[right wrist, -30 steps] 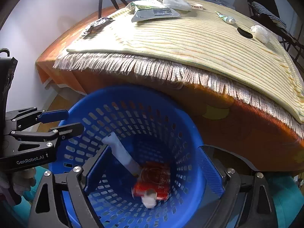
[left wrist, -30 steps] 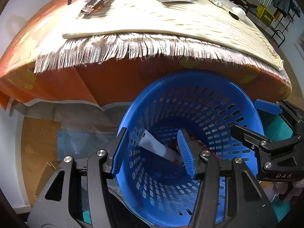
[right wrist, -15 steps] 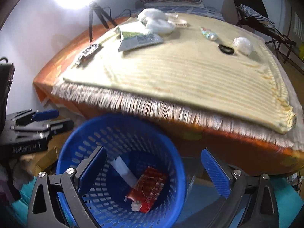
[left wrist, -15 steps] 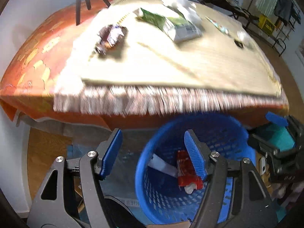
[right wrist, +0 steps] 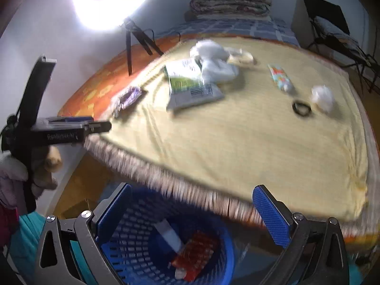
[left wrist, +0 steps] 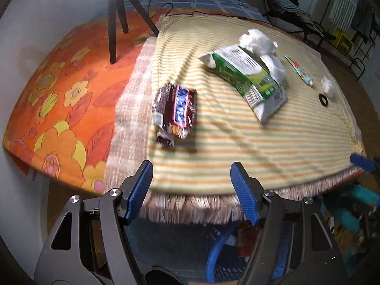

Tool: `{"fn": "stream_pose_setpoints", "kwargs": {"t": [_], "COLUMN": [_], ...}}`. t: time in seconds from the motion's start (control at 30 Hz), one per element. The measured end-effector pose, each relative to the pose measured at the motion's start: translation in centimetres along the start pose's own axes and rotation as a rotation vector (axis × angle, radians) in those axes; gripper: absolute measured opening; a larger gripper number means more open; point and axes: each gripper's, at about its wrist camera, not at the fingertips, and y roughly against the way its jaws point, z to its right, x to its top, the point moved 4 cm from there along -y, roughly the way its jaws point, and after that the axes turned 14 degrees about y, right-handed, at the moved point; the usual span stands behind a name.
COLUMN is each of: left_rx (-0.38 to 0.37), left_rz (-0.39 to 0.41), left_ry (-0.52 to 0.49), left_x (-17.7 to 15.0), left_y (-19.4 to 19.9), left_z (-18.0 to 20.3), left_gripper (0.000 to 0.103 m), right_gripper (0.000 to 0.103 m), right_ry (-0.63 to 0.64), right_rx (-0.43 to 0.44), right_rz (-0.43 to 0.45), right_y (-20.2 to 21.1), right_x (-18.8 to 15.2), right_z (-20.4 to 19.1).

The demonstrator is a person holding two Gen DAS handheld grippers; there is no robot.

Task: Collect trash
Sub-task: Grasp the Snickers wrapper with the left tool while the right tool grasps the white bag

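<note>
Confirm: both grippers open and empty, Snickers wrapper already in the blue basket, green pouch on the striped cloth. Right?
Not quite. The Snickers wrapper lies on the striped cloth, not in the blue basket, as the left wrist view shows. The rest holds: left gripper and right gripper open and empty, green pouch on the cloth.

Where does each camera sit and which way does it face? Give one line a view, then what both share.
Left wrist: sits on the left gripper, open, facing across the bed toward the candy wrapper.
Right wrist: sits on the right gripper, open, lower, looking over the blue basket onto the bed; the left gripper and the hand holding it show at left.
Shared: candy wrapper, green packet, basket.
</note>
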Motion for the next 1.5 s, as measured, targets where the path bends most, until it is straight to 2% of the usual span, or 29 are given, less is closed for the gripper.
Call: {"fn": "stream_pose_setpoints", "kwargs": {"t": [0.3,0.47,0.6,0.83,1.03,1.07,1.17,1.3,1.5], "left_rx": [-0.037,-0.036,-0.021,-0.002,0.003,0.008,0.010,0.011,0.000], "left_rz": [-0.016,-0.027,-0.040,-0.046,-0.064,-0.064,-0.060,-0.053,-0.043], "left_ry": [0.079,0.077,0.083,0.085,0.083,0.083,0.091,0.104,0.107], "left_x": [2.9,3.7,4.1,5.2,5.8,5.8,6.2,6.7,6.8], "left_y": [-1.9,-3.0,-4.0,-5.5,-6.7,-6.8,-7.0,-7.1,-6.8], "left_z": [-0.7,-0.3,-0.3,-0.2,-0.2,-0.3,-0.5,-0.7,-0.9], "left_gripper": [0.070,0.070,0.070,0.070,0.059,0.054,0.047,0.036,0.021], "right_gripper": [0.102,0.102,0.102,0.102,0.099,0.096,0.082,0.067,0.053], "right_ry": [-0.022,-0.069,-0.053,-0.106,-0.151,-0.158,-0.188,-0.214,-0.221], "right_rx": [-0.052,-0.009,-0.018,-0.024,0.003,0.009,0.058,0.067,0.081], "right_rz": [0.077,0.066,0.052,0.028,-0.016,-0.024,-0.037,-0.021,0.009], "right_y": [-2.3,-5.2,-7.7,-11.6,-14.6,-15.0,-15.7,-15.4,-14.2], "right_x": [7.9,11.0,13.3,15.5,15.6,15.5,15.2,15.0,14.7], "right_z": [4.7,6.5,7.0,8.9,10.3,10.4,10.7,11.4,11.6]}}
